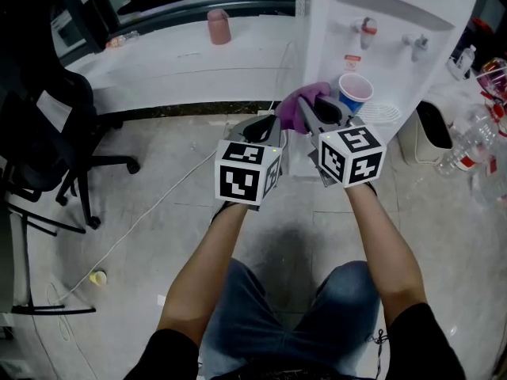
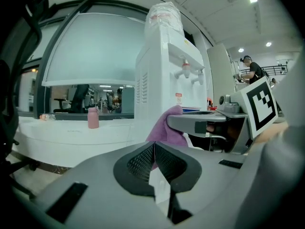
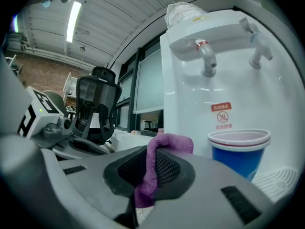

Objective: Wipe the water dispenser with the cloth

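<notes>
Gripping a purple cloth, the right claw has its jaws clamped on a fold that sticks up between the ribbed pads and hangs down between them. From the head view this claw is held just before the lower front of the white water dispenser, with the cloth bunched at its tip near the dispenser's left front edge; whether cloth and dispenser touch cannot be told. The left claw has its jaws together with nothing between them, and it sits just beside the right one, slightly lower and to the left. From its own view the cloth shows ahead, in front of the dispenser. A blue cup with a pink rim stands on the drip tray under the 2 taps, 1 with a red top and 1 plain. Left of the dispenser runs a white desk carrying a pink bottle. A black office chair stands on the pale floor at the far left, and a white bin sits right of the dispenser.
</notes>
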Demonstrator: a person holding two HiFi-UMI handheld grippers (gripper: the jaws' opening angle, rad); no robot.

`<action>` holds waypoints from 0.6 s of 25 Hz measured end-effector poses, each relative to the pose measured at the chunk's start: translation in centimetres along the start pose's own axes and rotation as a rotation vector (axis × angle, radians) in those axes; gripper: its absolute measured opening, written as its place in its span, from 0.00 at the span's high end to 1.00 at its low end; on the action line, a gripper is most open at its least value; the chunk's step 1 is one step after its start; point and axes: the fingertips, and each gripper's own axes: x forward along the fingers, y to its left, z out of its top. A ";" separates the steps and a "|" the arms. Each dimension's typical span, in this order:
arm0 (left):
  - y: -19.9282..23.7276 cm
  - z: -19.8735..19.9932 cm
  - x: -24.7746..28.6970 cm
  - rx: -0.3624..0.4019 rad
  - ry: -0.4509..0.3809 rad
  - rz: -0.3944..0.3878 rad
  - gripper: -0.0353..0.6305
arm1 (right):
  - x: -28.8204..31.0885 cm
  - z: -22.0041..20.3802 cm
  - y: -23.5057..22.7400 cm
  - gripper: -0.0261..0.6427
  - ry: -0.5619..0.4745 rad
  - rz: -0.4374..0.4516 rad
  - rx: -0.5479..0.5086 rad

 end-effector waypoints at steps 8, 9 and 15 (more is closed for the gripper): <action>-0.3 -3.2 1.1 0.012 0.025 0.009 0.91 | 0.0 -4.8 1.7 0.91 0.063 0.058 -0.001; -0.1 -3.6 1.2 0.013 0.026 0.012 0.91 | 0.1 -5.4 1.8 0.91 0.071 0.061 0.000; -0.6 -5.4 1.7 -0.016 0.018 0.005 0.91 | 0.2 -8.4 1.2 0.91 0.116 0.040 0.031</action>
